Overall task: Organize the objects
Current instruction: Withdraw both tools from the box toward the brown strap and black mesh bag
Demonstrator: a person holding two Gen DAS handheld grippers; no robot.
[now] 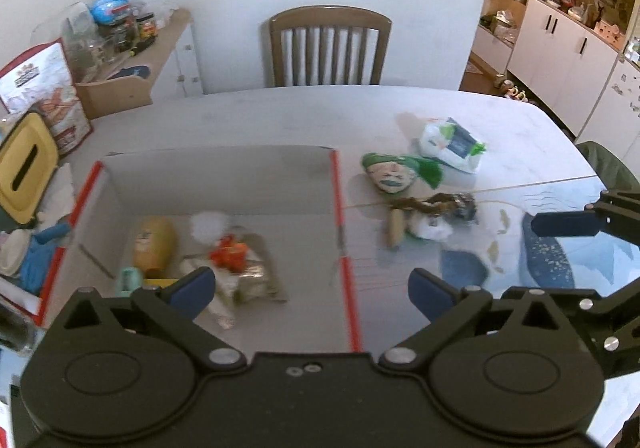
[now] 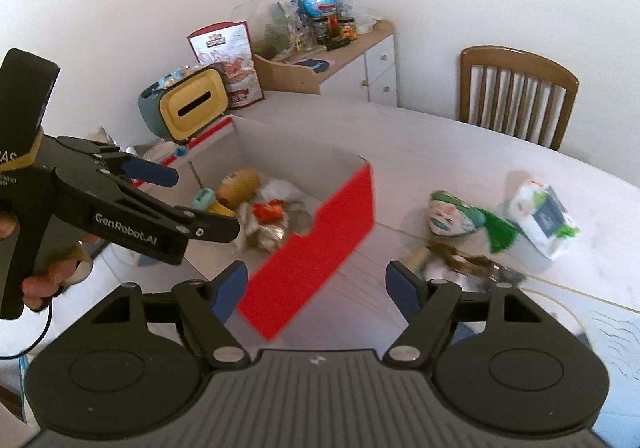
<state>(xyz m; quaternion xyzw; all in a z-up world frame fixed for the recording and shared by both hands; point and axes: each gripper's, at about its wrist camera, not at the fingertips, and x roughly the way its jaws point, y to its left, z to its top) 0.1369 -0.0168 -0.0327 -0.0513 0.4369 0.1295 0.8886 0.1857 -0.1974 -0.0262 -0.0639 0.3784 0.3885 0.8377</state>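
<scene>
We take the box [image 1: 224, 183] as our landmark: a white cardboard carton with red edges, open at the top, standing on the pale table [image 1: 280, 115]. Inside it already lie a tan bottle [image 1: 154, 244], some crumpled wrappers with a red-orange bit [image 1: 230, 258] and a small mint-green piece [image 1: 128, 282]. A wooden chair [image 1: 330, 47] stands beyond the box, at the table's far edge.

What is left to sort sits outside the box, off its red right-hand wall. Farthest from the box is a white and blue packet [image 1: 450, 143]. Nearer the box lies a painted mask with a green tassel [image 1: 394, 173], its long axis running away from the box wall. Nearest to us is a small heap [image 1: 432, 215] of brown braided stuff, a pale peg and something white.

Our left claw [image 1: 312, 288] hangs over the right-hand wall of the box, its jaws spread as wide as they go, with nothing between them. Our right claw [image 2: 316, 290] is also open, less widely, and empty; in the right wrist view the heap [image 2: 468, 264] lies just beyond its right finger, on the side away from the box.

We judge the right hand the nearer one for the heap and the mask; it would have to swing away from the box to reach them.
</scene>
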